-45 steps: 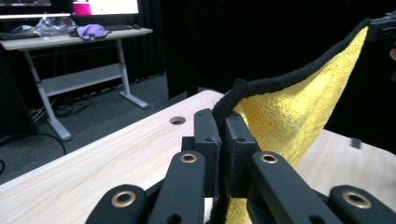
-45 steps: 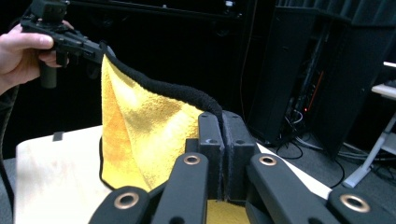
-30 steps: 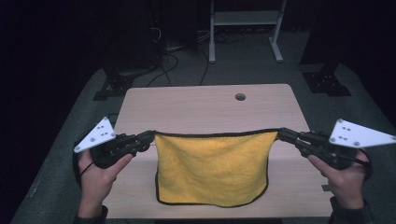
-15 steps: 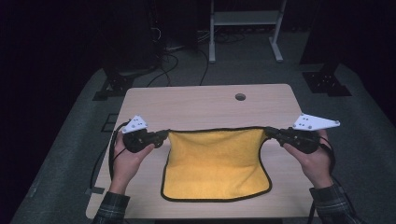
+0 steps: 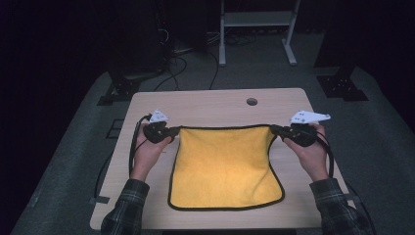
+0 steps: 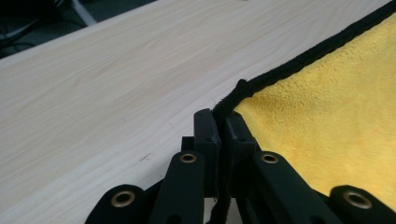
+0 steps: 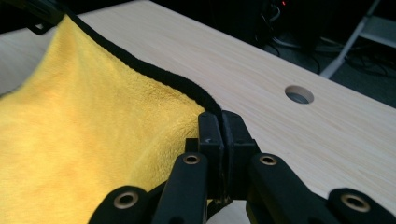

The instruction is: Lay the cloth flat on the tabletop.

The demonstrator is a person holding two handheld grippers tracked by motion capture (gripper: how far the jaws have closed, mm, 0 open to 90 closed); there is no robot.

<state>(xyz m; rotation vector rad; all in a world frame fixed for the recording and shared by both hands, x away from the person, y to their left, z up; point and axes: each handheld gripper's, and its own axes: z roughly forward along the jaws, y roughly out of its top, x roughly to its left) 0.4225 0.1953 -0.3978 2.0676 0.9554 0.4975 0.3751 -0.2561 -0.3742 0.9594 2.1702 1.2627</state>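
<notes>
Cloth [image 5: 225,166] lies on table [image 5: 205,105], far corners pinched by both grippers.

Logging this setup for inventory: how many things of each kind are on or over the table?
Yellow cloth: 1
Grippers: 2, the left gripper and the right gripper, each shut on a far corner of the cloth
Total: 3
</notes>
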